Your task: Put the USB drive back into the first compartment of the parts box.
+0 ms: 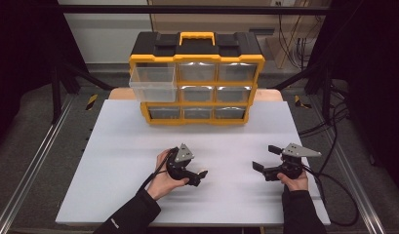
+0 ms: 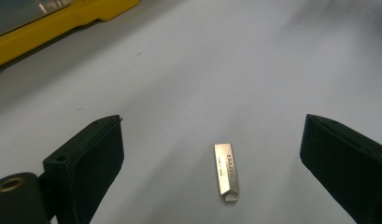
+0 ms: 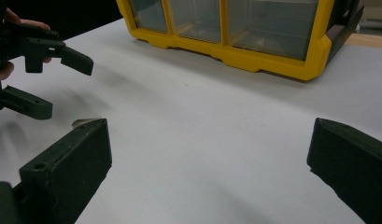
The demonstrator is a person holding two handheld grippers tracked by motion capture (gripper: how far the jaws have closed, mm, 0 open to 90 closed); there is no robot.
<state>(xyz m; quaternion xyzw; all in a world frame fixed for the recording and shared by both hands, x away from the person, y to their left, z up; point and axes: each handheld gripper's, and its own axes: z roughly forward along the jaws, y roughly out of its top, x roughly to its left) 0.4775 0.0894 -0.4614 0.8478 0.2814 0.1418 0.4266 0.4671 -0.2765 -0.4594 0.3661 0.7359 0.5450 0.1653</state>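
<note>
The work in hand looks like the pickup of a small metal USB stick, which lies flat on the white counter between the jaws of the left gripper. In the left gripper view the stick sits nearer the lower middle, its looped end toward the camera, with bare counter on either side of it; the jaws stand wide apart and touch nothing. From above, that gripper hovers low over the near middle of the counter, tilted down, held by the left hand.

The right gripper waits toward the near right edge, also spread wide with nothing between its jaws, pointing leftward.

At the far edge stands a yellow and black drawer organiser. Its top-left clear drawer is pulled out, which suggests that is where the stick is meant to go.

My reading is that this is the approach before the grasp. The next move calls for lowering the left gripper until the jaws straddle the stick, then closing across its narrow sides. The stick is thin and lies flat, so the jaw tips must come right down to the counter surface or they will close over it
</note>
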